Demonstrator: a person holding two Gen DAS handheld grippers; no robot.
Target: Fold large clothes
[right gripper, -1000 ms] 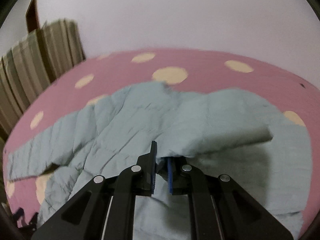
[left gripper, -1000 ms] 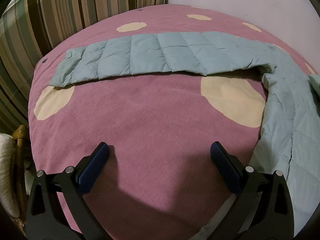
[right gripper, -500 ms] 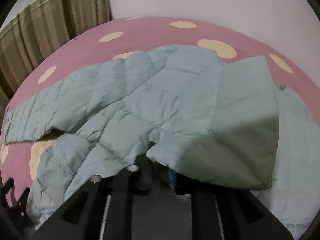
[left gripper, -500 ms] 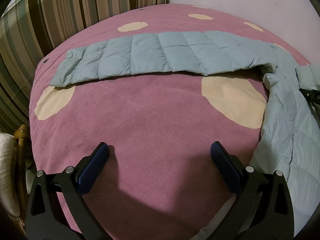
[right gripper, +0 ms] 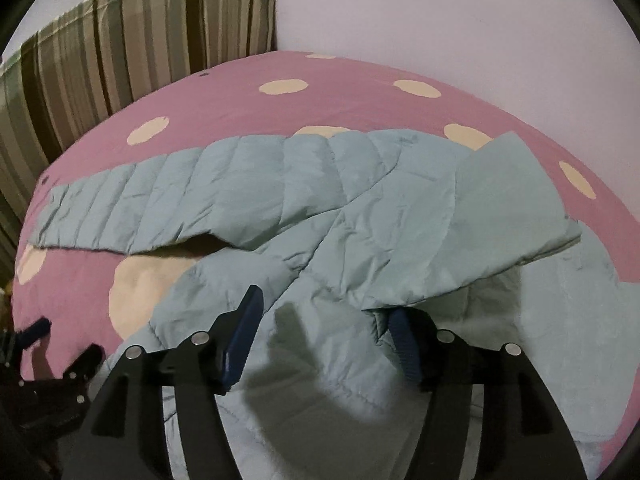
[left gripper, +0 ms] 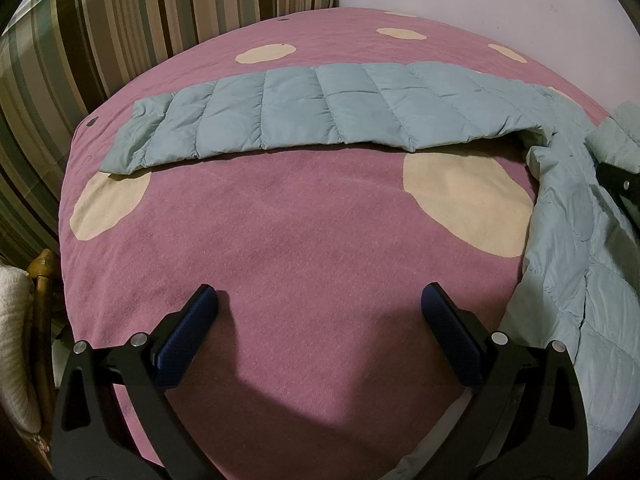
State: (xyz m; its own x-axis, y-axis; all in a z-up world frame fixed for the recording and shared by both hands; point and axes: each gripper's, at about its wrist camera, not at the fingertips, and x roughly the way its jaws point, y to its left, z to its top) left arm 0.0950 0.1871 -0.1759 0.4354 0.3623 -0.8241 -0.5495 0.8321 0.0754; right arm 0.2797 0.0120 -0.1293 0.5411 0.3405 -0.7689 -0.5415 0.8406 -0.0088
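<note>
A pale blue-green quilted jacket (right gripper: 360, 208) lies on the pink bedspread (left gripper: 300, 220) with cream dots. One sleeve (left gripper: 320, 108) stretches flat to the left across the bed. A flap of the jacket (right gripper: 500, 216) is folded over the body, lining side up. My right gripper (right gripper: 324, 304) hovers low over the jacket's body; its jaws are opening and press on nothing, though the flap's edge drapes over the right fingertip (right gripper: 400, 332). My left gripper (left gripper: 319, 292) stands open above bare bedspread, left of the jacket's hem (left gripper: 568, 280).
A striped curtain (left gripper: 120, 20) hangs behind the bed's far left side, and a plain white wall (right gripper: 440, 20) runs along the back. A wicker chair (left gripper: 42, 280) with a white cushion stands beside the bed's left edge.
My right gripper, shut on the jacket's edge a second ago, carried that flap across the body, let it go and opened. The left gripper has stayed put and open.
</note>
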